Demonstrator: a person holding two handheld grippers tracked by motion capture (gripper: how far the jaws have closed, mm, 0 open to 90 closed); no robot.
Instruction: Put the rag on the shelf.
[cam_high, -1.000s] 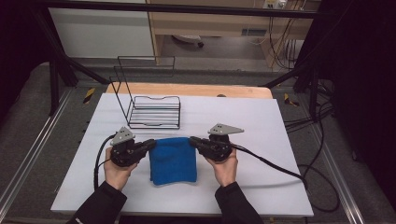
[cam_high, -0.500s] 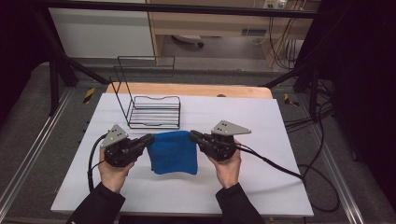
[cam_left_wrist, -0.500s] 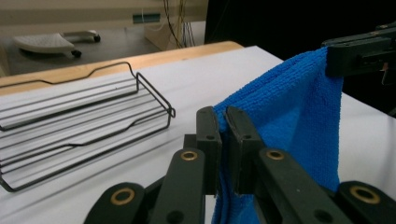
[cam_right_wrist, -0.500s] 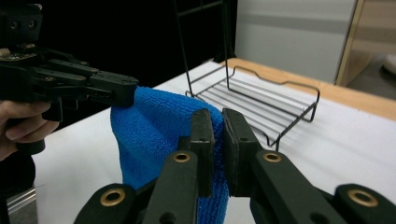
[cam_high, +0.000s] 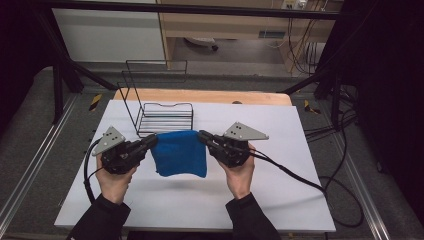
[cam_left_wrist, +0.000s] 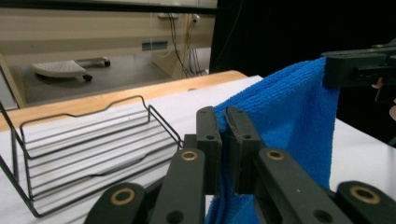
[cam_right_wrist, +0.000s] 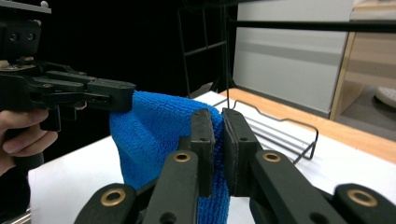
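Cloth (cam_high: 179, 153) hung above white counter (cam_high: 280, 200), top edge level, left corner pinched by left tool (cam_high: 150, 141), right corner by right tool (cam_high: 204, 137); wire rack (cam_high: 162, 117) just behind, nearer left hand, likely next stop.

Blue cloth (cam_left_wrist: 299, 121) lower edge cut off by frame bottom; pinched corners hidden between jaws.

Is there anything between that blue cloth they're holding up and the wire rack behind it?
Nothing visible: the blue cloth hangs between the left gripper and right gripper, with bare white table before the wire rack.
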